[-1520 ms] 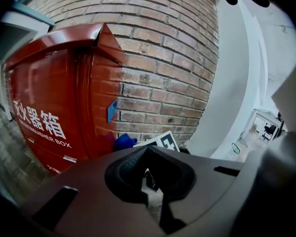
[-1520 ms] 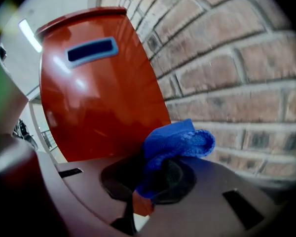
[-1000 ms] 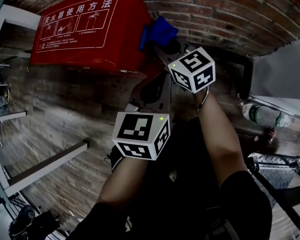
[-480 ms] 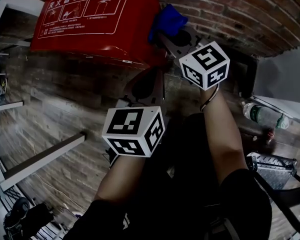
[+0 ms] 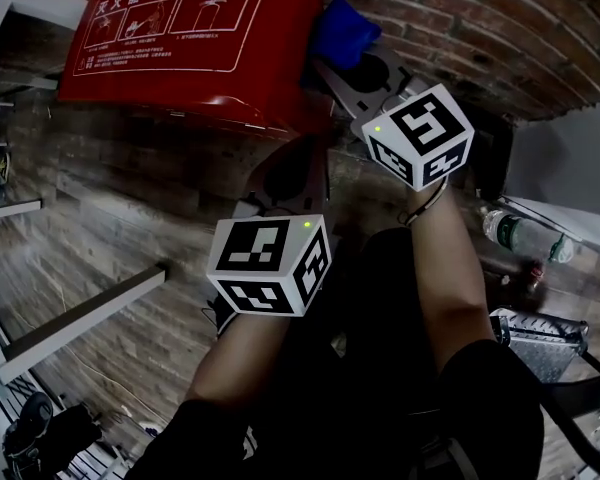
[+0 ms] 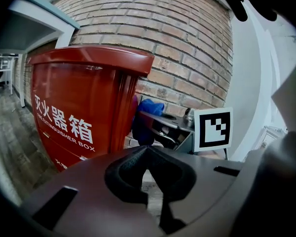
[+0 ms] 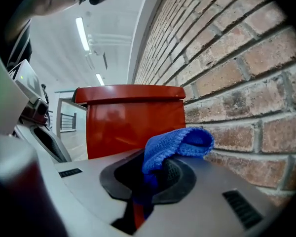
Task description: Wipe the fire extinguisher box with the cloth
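1. Fire extinguisher box: red, glossy sheet metal, boxy w/ an overhanging lid lip. White printed panel w/ characters & pictograms on top. It stands on the floor against the brick wall, at the far left of the head view.
2. Floor: worn wood-look planks, grey-brown, matte.
3. Left hand-held gripper: grey smooth plastic body w/ black textured pads. The tips are pressed together w/ nothing between them. It sits low in front of the box, clear of it. Its marker cube is white w/ black squares.
4. Cloth: blue, knitted/terry weave, bunched into a soft folded lump. It's right at the box's right side wall, in the gap btwn the box and the brick. Can't tell if it actually touches the red metal.
5. Right hand-held gripper: same grey body & black pads, jaws pinching the cloth. The fabric pokes up past the tips and flops over to the right.
6. Brick wall: rough red-brown bricks w/ pale mortar lines, behind the box and the cloth.
7. Bottle: clear plastic, lying on its side at the far right, well apart from the box.
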Tool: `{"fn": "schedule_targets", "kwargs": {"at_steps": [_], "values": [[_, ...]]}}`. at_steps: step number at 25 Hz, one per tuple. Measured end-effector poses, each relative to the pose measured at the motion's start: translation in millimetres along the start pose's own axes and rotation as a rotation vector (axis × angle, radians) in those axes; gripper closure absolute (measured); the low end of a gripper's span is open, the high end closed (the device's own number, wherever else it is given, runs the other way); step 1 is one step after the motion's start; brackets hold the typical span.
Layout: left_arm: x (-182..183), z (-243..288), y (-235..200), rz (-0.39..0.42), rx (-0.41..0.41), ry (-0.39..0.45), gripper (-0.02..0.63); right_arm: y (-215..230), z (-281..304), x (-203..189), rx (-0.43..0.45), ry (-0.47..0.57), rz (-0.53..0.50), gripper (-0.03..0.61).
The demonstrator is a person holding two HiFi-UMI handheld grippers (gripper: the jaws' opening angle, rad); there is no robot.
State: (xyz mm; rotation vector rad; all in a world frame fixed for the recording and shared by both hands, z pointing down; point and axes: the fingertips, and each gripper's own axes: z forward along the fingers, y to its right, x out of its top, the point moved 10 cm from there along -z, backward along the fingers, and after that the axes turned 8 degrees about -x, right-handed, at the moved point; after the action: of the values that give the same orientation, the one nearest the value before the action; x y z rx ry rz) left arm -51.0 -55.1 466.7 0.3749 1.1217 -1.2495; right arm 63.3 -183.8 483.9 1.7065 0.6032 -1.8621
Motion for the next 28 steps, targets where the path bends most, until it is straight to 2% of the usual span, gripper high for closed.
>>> {"fn": "schedule_targets", "kwargs": {"at_steps": [6, 10, 17, 21, 24, 28], "values": [[-1, 1, -3, -0.011, 0.017, -0.013, 0.617, -3, -1, 8, 0.000, -0.042, -0.102, 0.526], [0, 2, -2, -0.008, 0.024, -0.023, 0.617, -1, -2, 12, 0.013, -0.042, -0.119, 0.526], [6, 13, -8, -0.009, 0.054, -0.029, 0.617, 6, -8, 45, 0.068, 0.116, -0.039, 0.527], [5, 14, -4, -0.024, 0.070, -0.046, 0.617, 9, -9, 44, 0.116, 0.110, 0.010, 0.526], [3, 17, -1, -0.008, 0.068, -0.036, 0.617, 10, -11, 29, 0.154, 0.080, 0.038, 0.526], [-6, 12, -4, 0.006, 0.066, -0.027, 0.617, 9, -11, 4, 0.156, 0.060, 0.077, 0.528]]}}
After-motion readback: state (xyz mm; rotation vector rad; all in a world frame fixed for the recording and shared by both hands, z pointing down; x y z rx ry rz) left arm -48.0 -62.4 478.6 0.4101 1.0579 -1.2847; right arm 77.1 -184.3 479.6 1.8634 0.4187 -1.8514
